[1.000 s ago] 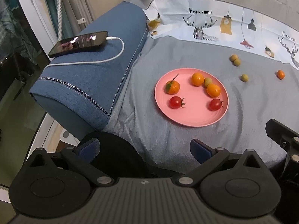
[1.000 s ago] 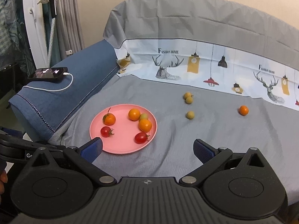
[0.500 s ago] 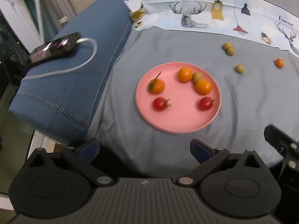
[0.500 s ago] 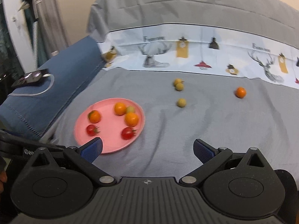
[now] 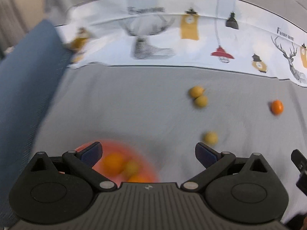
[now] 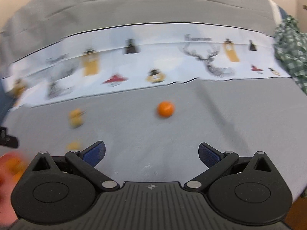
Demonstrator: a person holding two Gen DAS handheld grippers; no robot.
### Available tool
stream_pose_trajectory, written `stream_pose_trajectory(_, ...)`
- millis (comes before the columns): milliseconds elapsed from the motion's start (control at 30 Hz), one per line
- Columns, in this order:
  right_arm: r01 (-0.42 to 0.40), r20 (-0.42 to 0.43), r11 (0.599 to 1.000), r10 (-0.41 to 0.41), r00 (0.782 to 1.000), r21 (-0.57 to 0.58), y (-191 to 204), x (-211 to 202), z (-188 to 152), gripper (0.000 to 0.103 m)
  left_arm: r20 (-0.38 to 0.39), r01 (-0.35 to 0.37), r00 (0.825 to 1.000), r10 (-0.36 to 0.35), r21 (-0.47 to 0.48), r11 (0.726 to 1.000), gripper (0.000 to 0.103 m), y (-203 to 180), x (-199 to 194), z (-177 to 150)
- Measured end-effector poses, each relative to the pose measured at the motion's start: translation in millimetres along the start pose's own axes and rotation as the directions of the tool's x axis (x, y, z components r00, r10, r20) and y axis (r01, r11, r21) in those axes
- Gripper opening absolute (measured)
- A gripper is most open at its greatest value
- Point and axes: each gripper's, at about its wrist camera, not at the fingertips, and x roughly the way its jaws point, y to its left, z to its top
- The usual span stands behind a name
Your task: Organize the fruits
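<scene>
Right gripper [image 6: 151, 152], jaws spread wide with nothing between them, points across the grey sofa cover [image 6: 191, 118] at a lone orange fruit [image 6: 165, 109] lying straight ahead, far from the fingertips. Left gripper [image 5: 147, 152], equally wide and empty, hangs over the far edge of the pink plate [image 5: 147, 169], where several orange and yellow-green fruits lie blurred under its left finger.

Beyond the left gripper, one yellow fruit [image 5: 210, 138] sits just beyond its right fingertip, and a touching pair of yellow fruits [image 5: 198, 96] lies farther out. Loose fruit is therefore spread over the cushion to the right of the plate, with the orange one farthest right.

Both views are smeared, which suggests fast travel, and that is the likely source of trouble: a round fruit on soft, creased fabric could roll if a finger clips it off-centre, and the touching pair could scatter if only one is nudged. A low pass by the left gripper could also catch the plate rim and tip what it holds.

Both tools are held low and roughly level, aimed toward the patterned backrest [image 6: 153, 61]. The hands holding them are not clearly in view.
</scene>
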Motion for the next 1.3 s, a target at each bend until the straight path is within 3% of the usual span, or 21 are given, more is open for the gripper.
stream_pose_trajectory(167,0.023,-0.010,1.000,-0.023,1.000,0.009,-13,86,15,0.102,-0.106,0.114,0.988,-0.112,0.008,0.993,0.103,-38,88,43)
stream_pose_trajectory(300,0.004,-0.033,0.999,-0.005,0.999,-0.035,-7,136,23,0.102,-0.171,0.091,0.981,-0.089,0.004,0.996,0.103,-58,139,63)
stream_pose_trajectory(400,0.012,-0.061,0.999,-0.015,0.998,-0.045,-4,165,26,0.102,-0.173,0.099,0.979,-0.104,-0.034,0.994,0.103,-60,154,71)
stream_pose_trajectory(467,0.015,-0.018,0.999,-0.015,1.000,-0.041,-3,169,25,0.102,-0.169,0.098,0.980,-0.106,-0.053,0.994,0.103,-59,155,74)
stream_pose_trajectory(500,0.014,-0.007,0.999,-0.014,1.000,-0.044,-3,169,25,0.102,-0.164,0.110,0.979,-0.118,-0.055,0.992,0.102,-59,155,74)
stream_pose_trajectory(533,0.013,-0.004,0.999,-0.014,1.000,-0.048,-2,169,24,0.102,-0.146,0.119,0.981,-0.126,-0.057,0.991,0.086,-58,151,74)
stream_pose_trajectory(567,0.008,0.007,0.999,-0.008,1.000,-0.048,-3,166,23,0.094,-0.118,0.112,0.986,-0.118,-0.057,0.992,0.074,-57,147,73)
stream_pose_trajectory(600,-0.003,0.027,0.999,0.005,1.000,-0.050,-2,161,21,0.070,-0.093,0.117,0.988,-0.121,-0.052,0.992,0.045,-56,142,72)
stream_pose_trajectory(633,-0.014,0.031,0.998,0.016,0.999,-0.060,-2,155,20,0.058,-0.093,0.131,0.986,-0.136,-0.055,0.990,0.028,-54,139,71)
stream_pose_trajectory(667,-0.022,0.026,0.998,0.024,0.999,-0.064,-1,152,21,0.040,-0.108,0.133,0.984,-0.141,-0.074,0.988,0.028,-51,138,71)
stream_pose_trajectory(733,-0.021,0.005,0.999,0.021,1.000,-0.038,-3,149,22,0.040,-0.113,0.150,0.980,-0.164,-0.123,0.981,0.028,-43,134,70)
stream_pose_trajectory(1000,-0.014,-0.025,0.999,0.015,1.000,0.051,-17,110,17,0.040,-0.084,0.163,0.982,-0.171,-0.093,0.982,0.028,-28,90,57)
stream_pose_trajectory(1300,-0.106,-0.035,0.993,0.108,0.994,0.058,-9,13,-10,0.040,-0.068,0.155,0.984,-0.165,-0.133,0.979,0.028,18,5,17)
